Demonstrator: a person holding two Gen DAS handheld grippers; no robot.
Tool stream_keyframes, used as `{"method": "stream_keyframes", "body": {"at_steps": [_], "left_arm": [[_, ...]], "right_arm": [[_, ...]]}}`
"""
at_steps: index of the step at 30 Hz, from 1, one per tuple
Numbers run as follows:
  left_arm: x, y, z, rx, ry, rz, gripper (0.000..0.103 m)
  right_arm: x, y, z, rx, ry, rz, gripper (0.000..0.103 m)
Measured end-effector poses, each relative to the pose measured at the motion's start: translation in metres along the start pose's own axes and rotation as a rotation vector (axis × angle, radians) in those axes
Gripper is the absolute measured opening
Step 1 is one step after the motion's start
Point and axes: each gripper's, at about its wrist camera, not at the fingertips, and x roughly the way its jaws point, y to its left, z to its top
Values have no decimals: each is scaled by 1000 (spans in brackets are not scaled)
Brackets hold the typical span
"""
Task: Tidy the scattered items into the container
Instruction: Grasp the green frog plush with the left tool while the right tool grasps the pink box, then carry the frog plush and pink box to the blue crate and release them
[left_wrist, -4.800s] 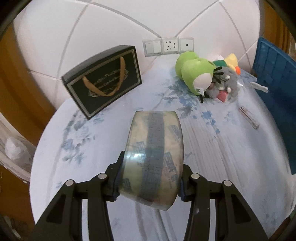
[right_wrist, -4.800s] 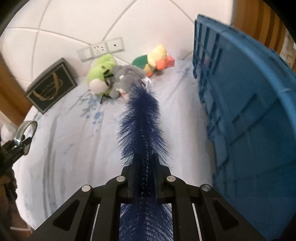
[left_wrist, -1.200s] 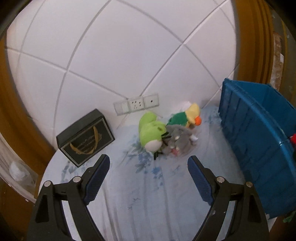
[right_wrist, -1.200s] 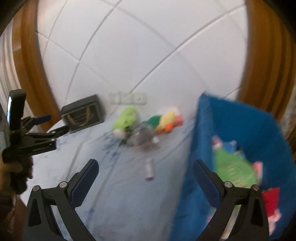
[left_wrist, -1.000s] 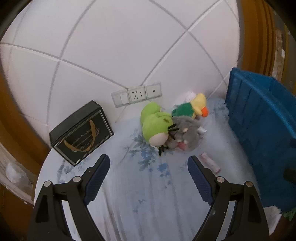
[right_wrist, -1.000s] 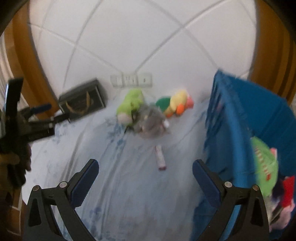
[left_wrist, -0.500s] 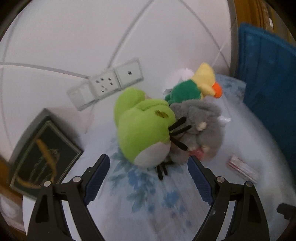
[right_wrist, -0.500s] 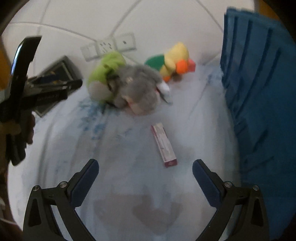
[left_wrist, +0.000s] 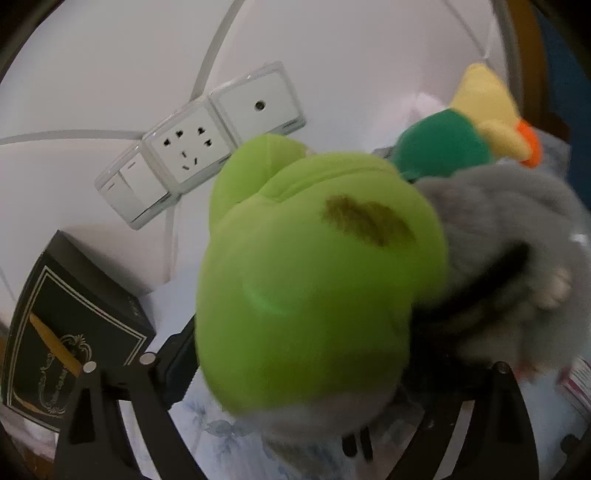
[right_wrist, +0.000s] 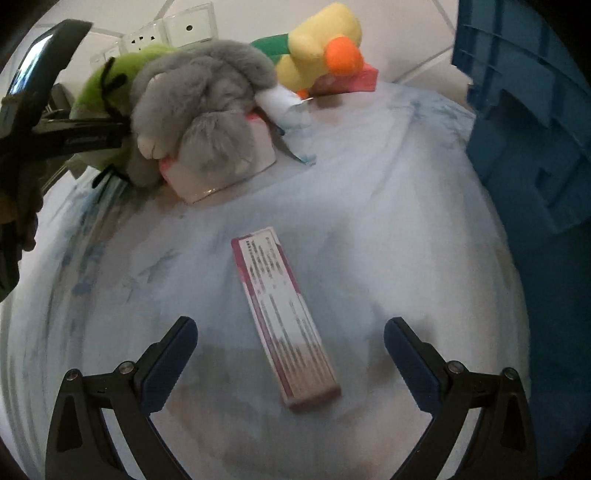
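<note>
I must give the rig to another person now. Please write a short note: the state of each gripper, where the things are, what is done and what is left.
Left gripper: jaws wide and just opening further, around the green plush, not yet pressing it.
Right gripper: open, empty, over the long pink box lying flat on the cloth.
Things: grey plush leans on the green one, on a white-and-pink box; duck plush and a small pink box behind; blue crate on the right.
Done: nothing picked up at this moment.
Left: grasp both targets, put them and the remaining items in the crate.
</note>
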Motion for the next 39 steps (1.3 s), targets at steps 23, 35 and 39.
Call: {"method": "stream_keyframes", "body": {"at_steps": [23, 35, 39], "left_arm": [[-129, 50, -115, -205, 25, -70, 64], [-255, 67, -172, -293, 68, -66, 63], [-299, 71, -179, -324, 55, -77, 63]], "right_arm": [[-64, 40, -41, -92, 49, 103, 28], [-182, 56, -65, -179, 46, 170, 28], [-226, 53, -66, -210, 18, 182, 28]]}}
